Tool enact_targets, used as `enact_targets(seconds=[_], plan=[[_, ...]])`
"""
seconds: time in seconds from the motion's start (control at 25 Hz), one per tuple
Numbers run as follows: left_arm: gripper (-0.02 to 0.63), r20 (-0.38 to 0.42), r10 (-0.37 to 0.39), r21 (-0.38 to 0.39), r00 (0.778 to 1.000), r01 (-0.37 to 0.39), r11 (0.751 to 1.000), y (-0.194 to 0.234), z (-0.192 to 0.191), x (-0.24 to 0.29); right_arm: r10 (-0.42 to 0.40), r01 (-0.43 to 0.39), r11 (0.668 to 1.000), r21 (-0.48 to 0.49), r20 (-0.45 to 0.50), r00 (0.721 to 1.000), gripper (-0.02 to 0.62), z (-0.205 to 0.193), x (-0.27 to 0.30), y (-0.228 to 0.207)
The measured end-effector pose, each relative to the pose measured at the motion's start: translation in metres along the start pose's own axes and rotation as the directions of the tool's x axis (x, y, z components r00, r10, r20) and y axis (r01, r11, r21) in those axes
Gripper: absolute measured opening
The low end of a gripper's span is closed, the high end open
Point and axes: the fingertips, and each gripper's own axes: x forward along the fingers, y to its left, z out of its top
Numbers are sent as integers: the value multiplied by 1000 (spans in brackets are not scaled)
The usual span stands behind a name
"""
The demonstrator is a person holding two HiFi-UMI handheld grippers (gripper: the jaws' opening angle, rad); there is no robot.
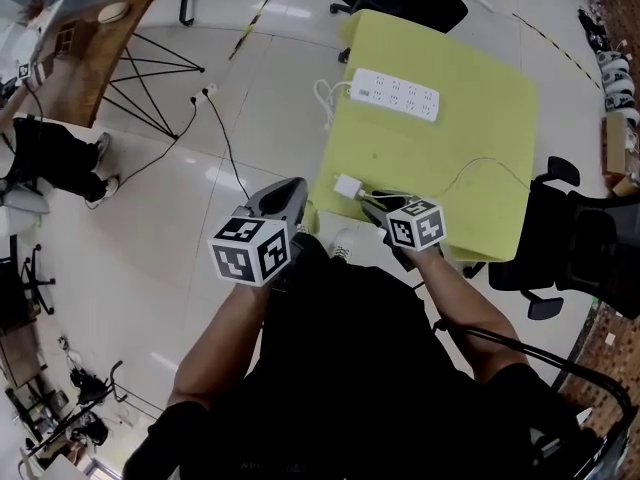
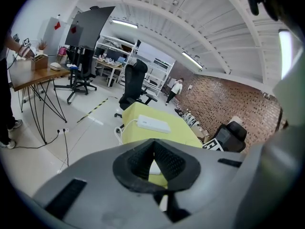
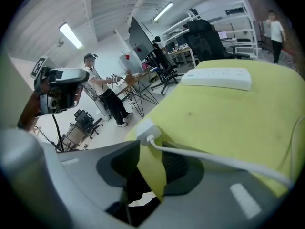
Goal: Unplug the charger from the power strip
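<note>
Past the left tool (image 2: pixel 153 162), the charger (image 2: pixel 153 168) shows only as a white sliver in the small opening beneath the jaws, which meet at their tips. In the right gripper view the charger's cable (image 3: pixel 214 160) is cut off at the picture's right edge. In the head view the power strip (image 1: pixel 396 94) has sockets too small to tell apart, and the right tool (image 1: pixel 372 204) and forearm cover part of the worktop's (image 1: pixel 470 148) near edge.

White charger (image 1: pixel 347 186), white power strip (image 1: pixel 396 94) — yellow-green table (image 1: pixel 470 158).
</note>
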Motion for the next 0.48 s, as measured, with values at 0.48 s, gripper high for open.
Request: enact_targets(seconds=[0.48], plan=[[6, 107, 21, 33, 994, -24, 999, -25, -2, -68, 3, 3, 997, 73, -91, 996, 146, -57, -21, 11]])
